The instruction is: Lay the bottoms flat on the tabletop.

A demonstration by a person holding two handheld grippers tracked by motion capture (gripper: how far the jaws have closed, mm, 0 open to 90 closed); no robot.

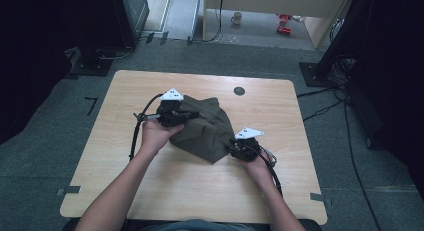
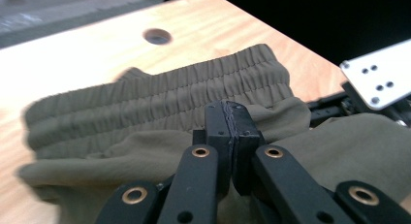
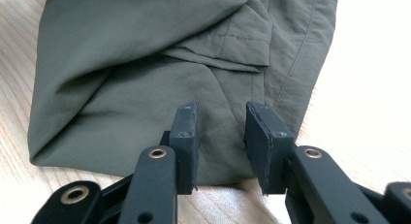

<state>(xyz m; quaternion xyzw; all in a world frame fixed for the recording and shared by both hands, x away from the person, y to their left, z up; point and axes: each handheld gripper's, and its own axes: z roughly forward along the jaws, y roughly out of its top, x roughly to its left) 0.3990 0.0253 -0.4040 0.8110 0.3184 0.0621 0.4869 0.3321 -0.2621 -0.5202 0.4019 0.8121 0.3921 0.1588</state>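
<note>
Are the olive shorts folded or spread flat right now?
Folded. The olive shorts lie bunched in a compact heap on the table, fabric doubled over below the elastic waistband.

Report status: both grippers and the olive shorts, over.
Left gripper shut, over the shorts. Right gripper open at their edge. Nothing in the way.

Olive-green shorts [image 1: 206,128], elastic waistband, lie crumpled and partly folded mid-table on wood top.
</note>
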